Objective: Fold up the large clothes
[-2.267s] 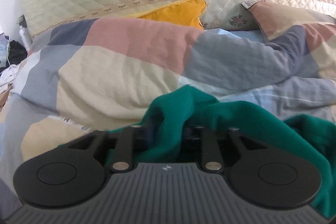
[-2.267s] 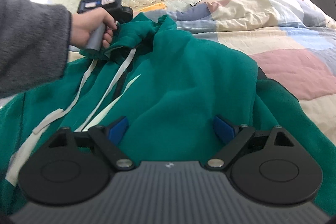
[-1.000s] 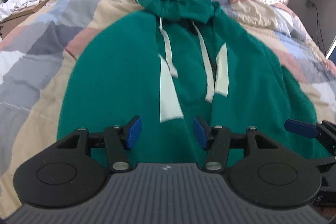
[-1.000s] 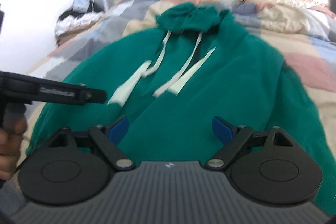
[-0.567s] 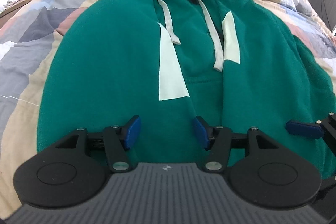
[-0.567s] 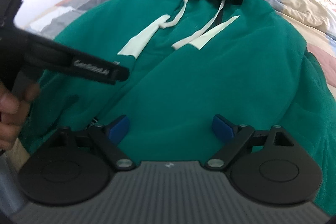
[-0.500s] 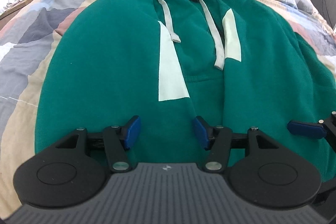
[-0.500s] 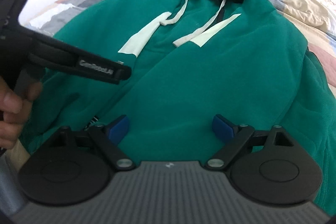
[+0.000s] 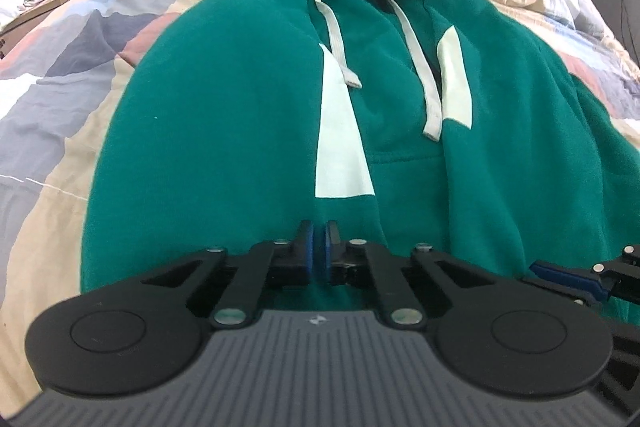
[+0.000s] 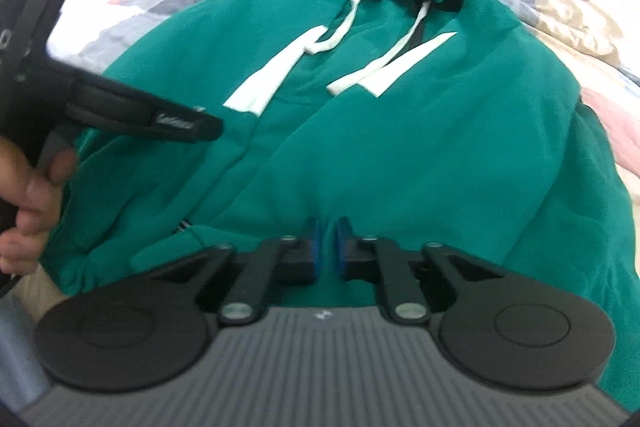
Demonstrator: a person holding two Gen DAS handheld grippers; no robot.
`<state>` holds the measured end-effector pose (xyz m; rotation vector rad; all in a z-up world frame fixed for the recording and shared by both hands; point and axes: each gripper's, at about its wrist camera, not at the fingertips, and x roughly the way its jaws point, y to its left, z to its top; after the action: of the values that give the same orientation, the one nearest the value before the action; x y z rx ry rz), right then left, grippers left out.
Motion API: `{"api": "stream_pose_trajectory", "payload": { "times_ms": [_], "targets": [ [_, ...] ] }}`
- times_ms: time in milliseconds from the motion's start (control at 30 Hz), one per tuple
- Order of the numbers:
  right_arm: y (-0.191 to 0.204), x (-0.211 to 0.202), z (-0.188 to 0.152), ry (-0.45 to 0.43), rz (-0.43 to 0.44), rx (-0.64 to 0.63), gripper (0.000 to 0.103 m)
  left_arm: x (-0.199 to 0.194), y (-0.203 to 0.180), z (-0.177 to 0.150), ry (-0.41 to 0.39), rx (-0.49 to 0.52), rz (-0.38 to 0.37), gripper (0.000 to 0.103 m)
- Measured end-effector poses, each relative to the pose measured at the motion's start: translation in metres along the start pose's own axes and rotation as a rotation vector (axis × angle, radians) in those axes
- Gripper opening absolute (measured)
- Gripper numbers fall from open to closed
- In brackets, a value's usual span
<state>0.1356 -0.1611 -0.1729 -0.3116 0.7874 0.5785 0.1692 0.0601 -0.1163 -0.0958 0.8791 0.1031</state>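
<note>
I have the green hoodie [image 9: 240, 131] laid face up along the bed [image 9: 60, 75], hood toward the headboard end, hem at the near edge under both tools, sleeves folded in across the chest. My left gripper [image 9: 319, 247] has its blue pads drawn together on the hem fabric near the middle, and my right gripper [image 10: 326, 247] is pinched on the hem just beside it, a sliver of green showing between the pads. So both are clamped on the bottom edge of the hoodie.

I judge this to be the start of the lengthwise fold: hem gripped, not yet lifted. Next I would need to raise both grips together, keep them level so the hem stays straight, and carry it up toward the hood without dragging the drawstrings [image 9: 420, 67] or loosening the sleeves.

As for writing, there is white lettering on the side of the left tool in the right wrist view, too blurred to read. The hoodie shows no readable label.
</note>
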Motion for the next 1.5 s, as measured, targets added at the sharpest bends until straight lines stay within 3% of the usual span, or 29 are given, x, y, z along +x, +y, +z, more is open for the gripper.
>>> {"api": "stream_pose_trajectory", "payload": {
  "times_ms": [233, 467, 733, 800, 967, 1067, 1167, 1367, 1500],
  "targets": [
    [-0.017, -0.025, 0.011, -0.098, -0.037, 0.052, 0.006, -0.032, 0.026, 0.014, -0.089, -0.113, -0.04, 0.003],
    [-0.075, -0.065, 0.053, -0.233, -0.131, 0.135, 0.006, -0.067, 0.076, 0.049, -0.21, -0.263, -0.077, 0.003],
    [-0.182, -0.092, 0.115, -0.307, -0.334, 0.191, 0.006, -0.089, 0.136, 0.108, -0.395, -0.341, 0.085, 0.0],
    [-0.213, -0.092, 0.127, -0.309, -0.391, 0.227, 0.006, -0.082, 0.152, 0.119, -0.394, -0.366, 0.109, 0.0],
    [-0.287, -0.076, 0.133, -0.291, -0.533, 0.35, 0.006, -0.046, 0.173, 0.118, -0.328, -0.422, 0.087, 0.0],
    [-0.325, -0.049, 0.12, -0.239, -0.639, 0.407, 0.006, -0.013, 0.174, 0.117, -0.245, -0.448, 0.046, 0.0],
    [-0.354, -0.019, 0.093, -0.187, -0.71, 0.477, 0.006, 0.01, 0.165, 0.115, -0.19, -0.412, 0.041, 0.0],
    [-0.374, 0.036, 0.031, -0.098, -0.719, 0.631, 0.007, 0.036, 0.146, 0.11, -0.133, -0.336, 0.043, 0.0],
    [-0.371, 0.046, 0.018, -0.146, -0.719, 0.664, 0.009, 0.041, 0.14, 0.11, -0.128, -0.32, 0.046, 0.001]
  ]
}}
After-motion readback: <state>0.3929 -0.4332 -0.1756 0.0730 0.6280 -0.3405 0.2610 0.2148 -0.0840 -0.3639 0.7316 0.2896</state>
